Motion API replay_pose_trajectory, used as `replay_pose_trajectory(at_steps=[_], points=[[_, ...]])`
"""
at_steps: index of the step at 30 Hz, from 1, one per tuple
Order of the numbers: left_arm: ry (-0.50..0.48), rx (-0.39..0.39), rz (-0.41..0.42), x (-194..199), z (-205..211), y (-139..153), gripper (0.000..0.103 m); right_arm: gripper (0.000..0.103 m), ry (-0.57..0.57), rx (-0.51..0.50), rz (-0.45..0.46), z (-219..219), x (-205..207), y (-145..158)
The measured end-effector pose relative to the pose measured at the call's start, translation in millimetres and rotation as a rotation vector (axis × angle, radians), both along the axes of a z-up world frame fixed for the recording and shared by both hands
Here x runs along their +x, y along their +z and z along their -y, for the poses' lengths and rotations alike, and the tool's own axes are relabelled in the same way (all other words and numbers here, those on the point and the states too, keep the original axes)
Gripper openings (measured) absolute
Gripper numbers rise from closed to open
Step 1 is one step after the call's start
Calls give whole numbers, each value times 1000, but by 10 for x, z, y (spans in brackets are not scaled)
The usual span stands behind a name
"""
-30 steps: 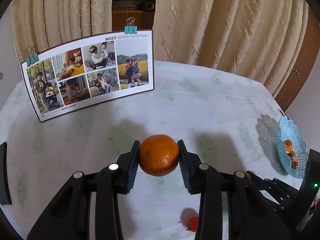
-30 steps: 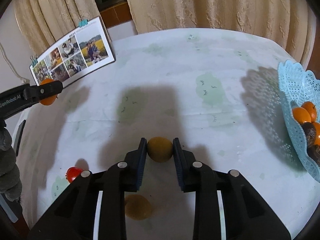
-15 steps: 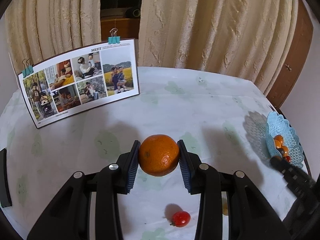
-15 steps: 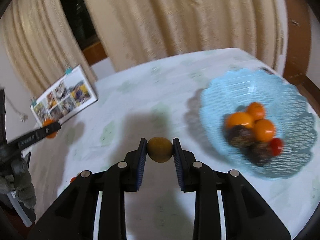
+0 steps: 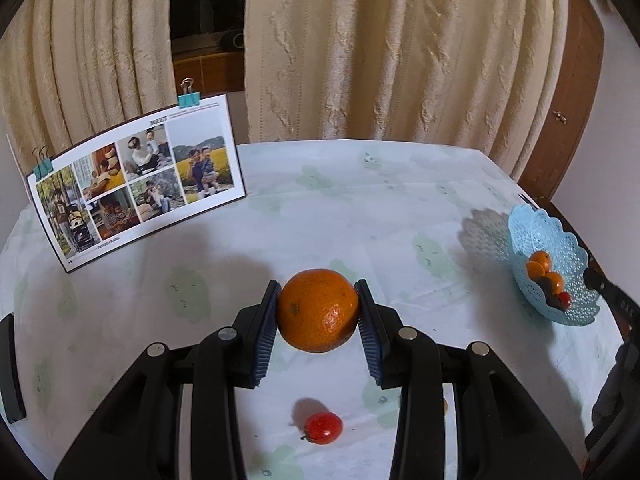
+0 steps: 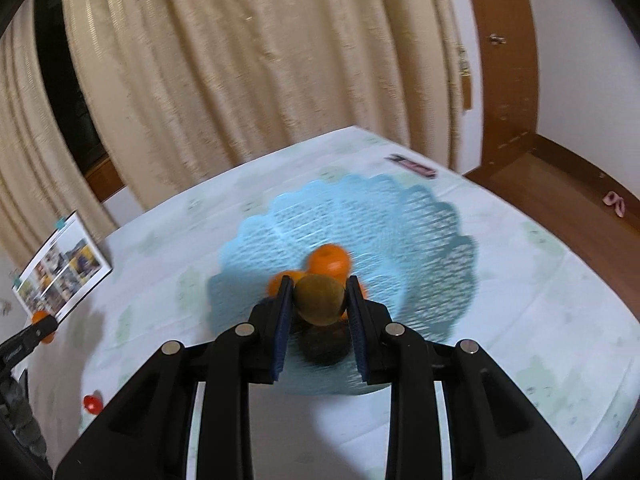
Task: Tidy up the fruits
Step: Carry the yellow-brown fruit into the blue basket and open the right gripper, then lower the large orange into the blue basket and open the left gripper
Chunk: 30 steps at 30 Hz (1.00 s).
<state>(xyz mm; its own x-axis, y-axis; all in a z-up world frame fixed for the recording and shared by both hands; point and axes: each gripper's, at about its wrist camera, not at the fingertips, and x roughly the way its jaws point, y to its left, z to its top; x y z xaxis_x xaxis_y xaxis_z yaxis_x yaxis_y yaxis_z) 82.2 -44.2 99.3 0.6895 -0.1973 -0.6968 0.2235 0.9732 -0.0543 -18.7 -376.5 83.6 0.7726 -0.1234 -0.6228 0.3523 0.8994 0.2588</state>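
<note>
My left gripper [image 5: 318, 312] is shut on a large orange [image 5: 318, 310] and holds it above the table. My right gripper [image 6: 319, 300] is shut on a small yellow-brown fruit [image 6: 319, 299] and holds it over the light blue lattice basket [image 6: 440, 240]. The basket holds small oranges [image 6: 330, 260] and dark fruits. It also shows at the right in the left wrist view [image 5: 532, 232]. A cherry tomato [image 5: 323, 427] lies on the tablecloth below my left gripper; it also shows in the right wrist view [image 6: 92, 402].
A photo collage board [image 5: 136, 184] with teal binder clips stands at the table's back left. Cream curtains [image 5: 400, 48] hang behind the table. The table edge and a wooden door frame [image 6: 504, 60] lie to the right. A dark object [image 5: 10, 368] sits at the left edge.
My right gripper has carried the yellow-brown fruit to the right, from the table's middle to above the basket. My left gripper has lifted and drawn back a little with the orange.
</note>
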Motion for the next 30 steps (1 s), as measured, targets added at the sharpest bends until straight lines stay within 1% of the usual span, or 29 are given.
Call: replay_pose_trajectory(at_steps=[5, 12, 14, 15, 20, 23, 24, 25, 26, 27, 30], points=[[-19, 15, 10, -61, 109, -4, 38, 27, -45, -20, -1, 175, -54, -34], [-37, 27, 13, -101, 226, -14, 38, 28, -72, -6, -1, 290, -43, -129], [-42, 29, 13, -106, 264, -19, 38, 33, -78, 3, 6, 326, -63, -146], [-44, 30, 13, -104, 280, -19, 38, 37, -83, 7, 11, 341, -76, -153], [-58, 42, 12, -114, 413, -23, 38, 38, -118, 10, 38, 423, -182, -181], [-70, 52, 12, -119, 511, -27, 38, 38, -158, -4, 62, 467, -274, -189], [-73, 55, 12, -123, 539, -27, 38, 41, -172, -11, 70, 479, -307, -190], [-79, 59, 12, -124, 585, -28, 38, 46, -194, -22, 83, 495, -356, -194], [-85, 63, 12, -126, 629, -28, 38, 48, -214, -31, 96, 506, -399, -198], [-89, 65, 13, -126, 665, -26, 38, 50, -227, -37, 104, 520, -430, -201], [-113, 70, 16, -133, 824, -19, 38, 50, -270, -56, 123, 580, -523, -226]])
